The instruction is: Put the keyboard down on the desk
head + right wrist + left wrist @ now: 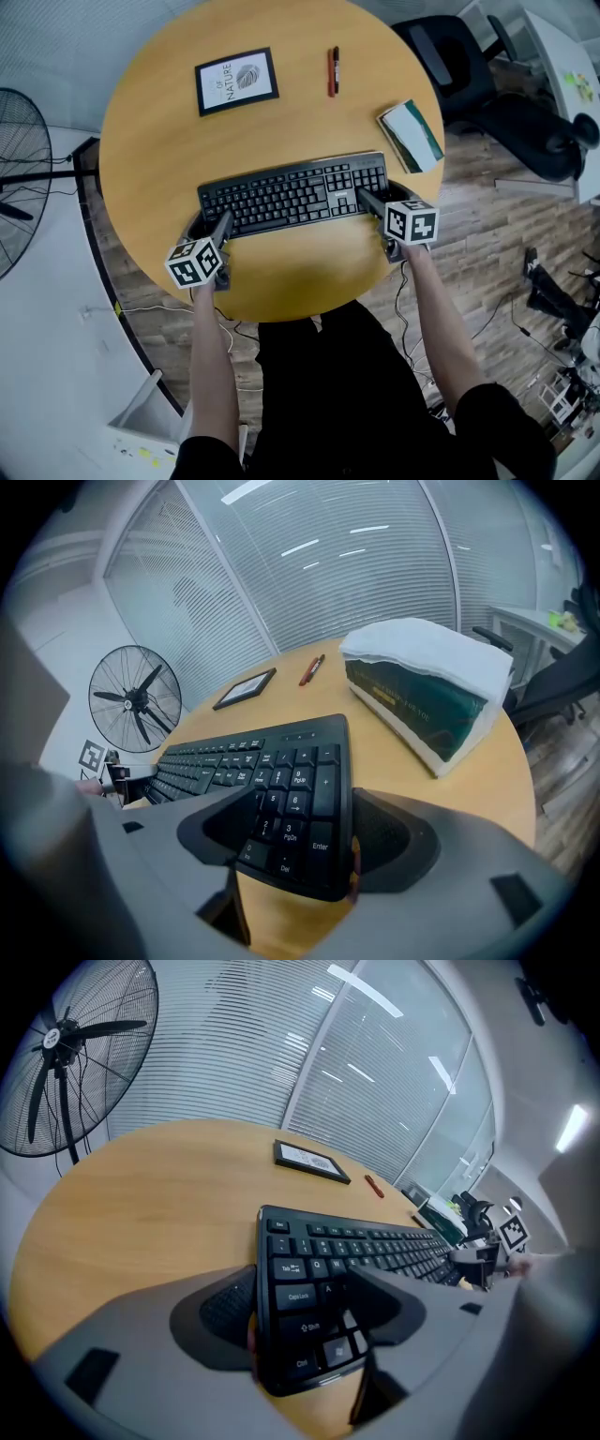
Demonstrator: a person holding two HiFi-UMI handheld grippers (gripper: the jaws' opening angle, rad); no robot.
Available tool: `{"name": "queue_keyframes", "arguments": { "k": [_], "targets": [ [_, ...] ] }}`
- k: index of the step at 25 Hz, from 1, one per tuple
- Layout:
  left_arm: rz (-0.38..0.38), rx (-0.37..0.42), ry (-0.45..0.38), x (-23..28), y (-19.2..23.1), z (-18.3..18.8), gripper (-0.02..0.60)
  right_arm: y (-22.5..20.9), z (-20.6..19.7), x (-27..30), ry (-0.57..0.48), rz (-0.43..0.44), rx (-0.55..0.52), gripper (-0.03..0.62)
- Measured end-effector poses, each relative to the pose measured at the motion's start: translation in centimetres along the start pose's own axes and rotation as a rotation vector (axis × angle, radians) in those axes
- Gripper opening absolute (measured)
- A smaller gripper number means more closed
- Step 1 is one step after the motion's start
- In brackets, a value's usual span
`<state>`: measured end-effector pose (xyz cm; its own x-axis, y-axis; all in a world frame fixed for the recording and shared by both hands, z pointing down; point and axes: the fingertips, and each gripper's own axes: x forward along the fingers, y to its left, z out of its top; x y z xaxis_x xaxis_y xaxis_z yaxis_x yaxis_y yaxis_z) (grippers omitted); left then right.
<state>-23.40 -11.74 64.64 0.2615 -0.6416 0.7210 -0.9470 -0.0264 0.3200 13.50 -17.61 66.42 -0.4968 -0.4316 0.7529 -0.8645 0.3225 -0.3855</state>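
A black keyboard (291, 192) lies across the middle of the round wooden desk (169, 141), long side facing me. My left gripper (214, 227) is shut on its left end; in the left gripper view the jaws of that gripper (300, 1302) clamp the Ctrl and Shift corner of the keyboard (309, 1269). My right gripper (384, 199) is shut on the number-pad end, where its jaws (309, 834) straddle the keyboard (281, 780). The keyboard's near edge looks slightly raised off the wood, with shadow beneath. Whether its far edge touches the desk I cannot tell.
A framed picture (236, 81) and a red pen (333, 70) lie at the far side of the desk. A green-covered book (412, 136) sits near the right rim, close to the keyboard's right end. A standing fan (14, 178) is left, an office chair (487, 94) right.
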Motion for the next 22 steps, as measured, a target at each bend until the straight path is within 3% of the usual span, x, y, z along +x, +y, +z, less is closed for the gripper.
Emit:
{"name": "queue_keyframes", "arguments": {
  "k": [22],
  "targets": [
    [-0.002, -0.005, 0.007, 0.28, 0.08, -0.37, 0.285, -0.2, -0.37, 0.2, -0.002, -0.003, 0.005, 0.322]
  ]
}}
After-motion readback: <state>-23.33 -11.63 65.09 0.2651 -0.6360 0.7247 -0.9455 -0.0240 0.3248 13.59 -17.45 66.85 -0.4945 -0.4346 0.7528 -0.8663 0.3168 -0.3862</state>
